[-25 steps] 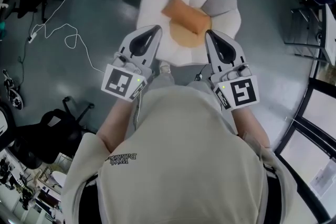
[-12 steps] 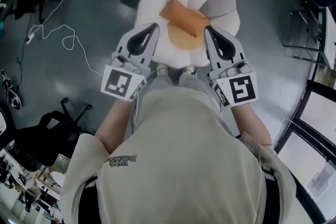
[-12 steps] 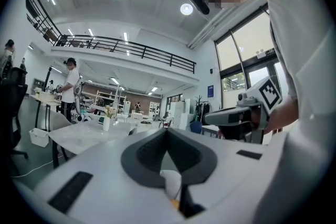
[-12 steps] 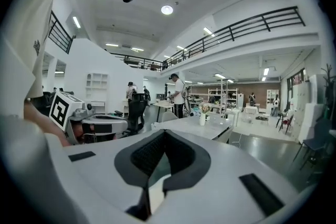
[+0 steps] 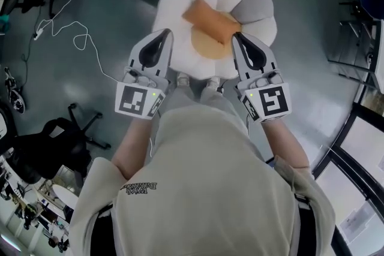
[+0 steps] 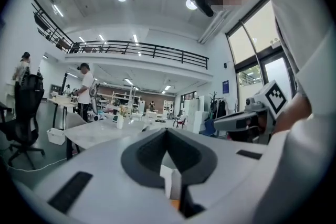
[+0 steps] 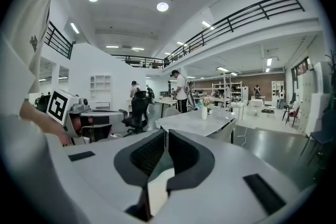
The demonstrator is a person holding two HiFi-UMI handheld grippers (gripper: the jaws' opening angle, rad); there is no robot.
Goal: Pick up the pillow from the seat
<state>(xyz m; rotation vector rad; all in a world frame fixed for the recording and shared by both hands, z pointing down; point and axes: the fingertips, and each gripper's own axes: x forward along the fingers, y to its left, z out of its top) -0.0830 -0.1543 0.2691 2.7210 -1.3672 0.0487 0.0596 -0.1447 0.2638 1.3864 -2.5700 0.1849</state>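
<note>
An orange bolster pillow [image 5: 211, 17] lies across the white, petal-shaped seat [image 5: 180, 6], above the seat's round orange centre. My left gripper [image 5: 165, 33] hovers over the seat's near left edge, left of the pillow, jaws shut and empty. On the other side my right gripper [image 5: 235, 36] is also shut and empty, its tip close beside the pillow's right end. In the left gripper view the left gripper [image 6: 167, 132] points level into the room, and the right gripper [image 7: 166, 134] does the same in its own view. The pillow itself is hidden in both.
A white cable [image 5: 72, 33] snakes over the grey floor at the left. A black office chair [image 5: 60, 141] stands lower left, and dark chairs [image 5: 360, 3] stand at the right. The gripper views show white tables [image 7: 197, 119] and people standing far off.
The seat now sits closer under the grippers. The left gripper has turned straighter, pointing forward. Both grippers stay shut, and the pillow has not moved on the seat.
</note>
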